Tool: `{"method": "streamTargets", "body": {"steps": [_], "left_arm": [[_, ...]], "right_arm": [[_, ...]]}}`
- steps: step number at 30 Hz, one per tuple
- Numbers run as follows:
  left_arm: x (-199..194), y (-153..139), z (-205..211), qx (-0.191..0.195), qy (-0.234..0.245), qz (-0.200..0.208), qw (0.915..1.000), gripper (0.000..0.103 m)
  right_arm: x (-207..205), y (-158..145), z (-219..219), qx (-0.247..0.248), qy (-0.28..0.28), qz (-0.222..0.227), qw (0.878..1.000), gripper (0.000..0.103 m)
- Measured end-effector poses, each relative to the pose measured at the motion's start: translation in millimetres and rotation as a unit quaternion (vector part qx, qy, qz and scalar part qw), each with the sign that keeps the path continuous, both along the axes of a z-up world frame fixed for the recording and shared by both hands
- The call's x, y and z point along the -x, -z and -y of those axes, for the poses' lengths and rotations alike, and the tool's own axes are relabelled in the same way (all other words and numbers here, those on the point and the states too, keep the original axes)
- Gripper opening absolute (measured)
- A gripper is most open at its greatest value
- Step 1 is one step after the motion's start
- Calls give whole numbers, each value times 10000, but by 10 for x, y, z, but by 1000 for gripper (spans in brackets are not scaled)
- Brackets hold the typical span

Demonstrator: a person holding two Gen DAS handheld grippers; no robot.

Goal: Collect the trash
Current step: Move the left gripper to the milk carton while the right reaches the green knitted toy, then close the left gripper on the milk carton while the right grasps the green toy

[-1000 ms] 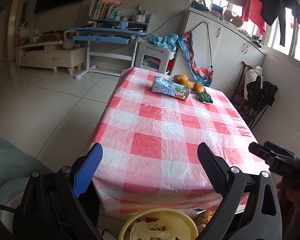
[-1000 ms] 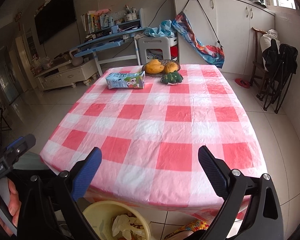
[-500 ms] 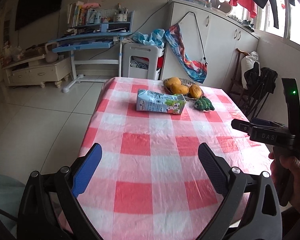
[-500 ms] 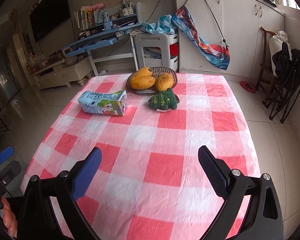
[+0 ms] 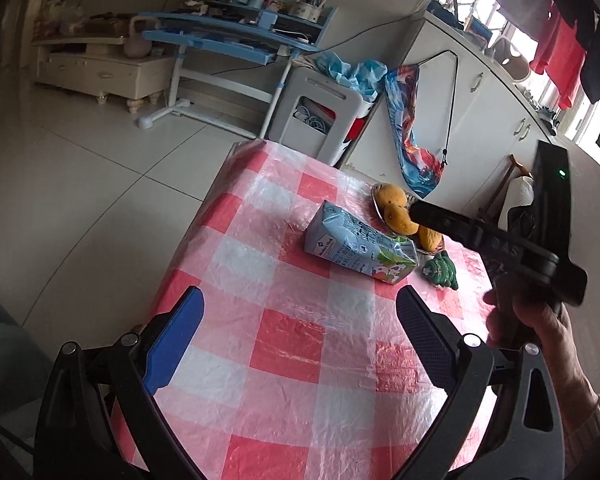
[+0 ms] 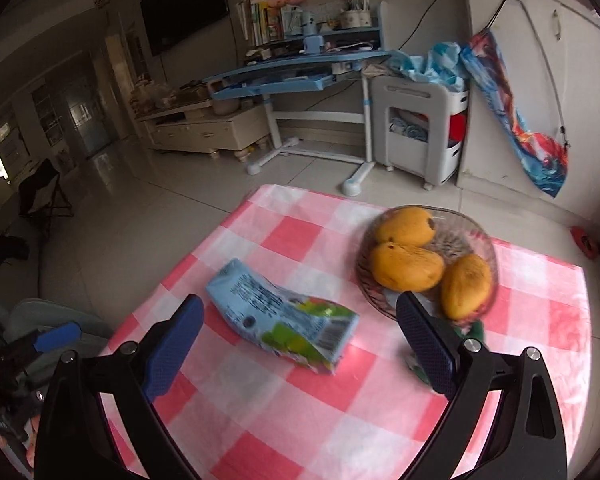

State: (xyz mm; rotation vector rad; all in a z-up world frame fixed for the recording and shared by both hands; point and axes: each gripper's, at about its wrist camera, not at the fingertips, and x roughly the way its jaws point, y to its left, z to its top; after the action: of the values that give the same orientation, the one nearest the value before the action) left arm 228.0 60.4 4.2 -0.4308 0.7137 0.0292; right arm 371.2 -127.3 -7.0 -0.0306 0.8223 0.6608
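You are in a home's living room: a checked-cloth table [image 6: 340,420] with a bowl [image 6: 488,248] of mangoes [image 6: 404,266], a wall TV [image 6: 184,4], a blue study desk [image 6: 300,76] with books [image 6: 260,20], and laundry [image 5: 560,56] hanging by the window.

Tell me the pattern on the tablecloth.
Red, pink and white checks on the tablecloth, clearest in the left wrist view.

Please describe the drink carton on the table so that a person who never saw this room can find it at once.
Look at the table with the red and white checked cloth. Near its far end stands a glass bowl holding three yellow mangoes. The drink carton lies on its side beside that bowl; it is the only boxy thing there, pale blue with a green printed end.
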Motion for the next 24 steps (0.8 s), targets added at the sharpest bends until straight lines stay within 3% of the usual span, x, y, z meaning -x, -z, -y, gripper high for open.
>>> {"method": "streamTargets", "body": {"steps": [6,8,12,14,16,20,24], "left_arm": [[-203,125,-53,205,88,-357,9991,93],[-288,183,-72,303,111,-518,9981,93],[-387,280,-153,542,68,-720,9959,93],[-406,306,-174,542,7,-778,9955,93],[-422,318,-186,479,-33,-816,9955,93],[-503,330,-121,400,54,-862,9955,93],[-621,325,16,349,122,-839,9958,93]], "right_arm": [[-415,412,-310,97,-238,-1354,9905,93],[-368,450,-272,-277,-314,-1778,9832,93],[-33,480,-165,-1406,-723,-2638,9515,93],[165,406,-15,-1638,-632,-2579,9501,93],[293,274,248,-1594,-49,-2172,9630,93],[458,26,767,-786,1095,-860,9871,93],[423,165,1052,-148,1714,-550,9836,93]]}}
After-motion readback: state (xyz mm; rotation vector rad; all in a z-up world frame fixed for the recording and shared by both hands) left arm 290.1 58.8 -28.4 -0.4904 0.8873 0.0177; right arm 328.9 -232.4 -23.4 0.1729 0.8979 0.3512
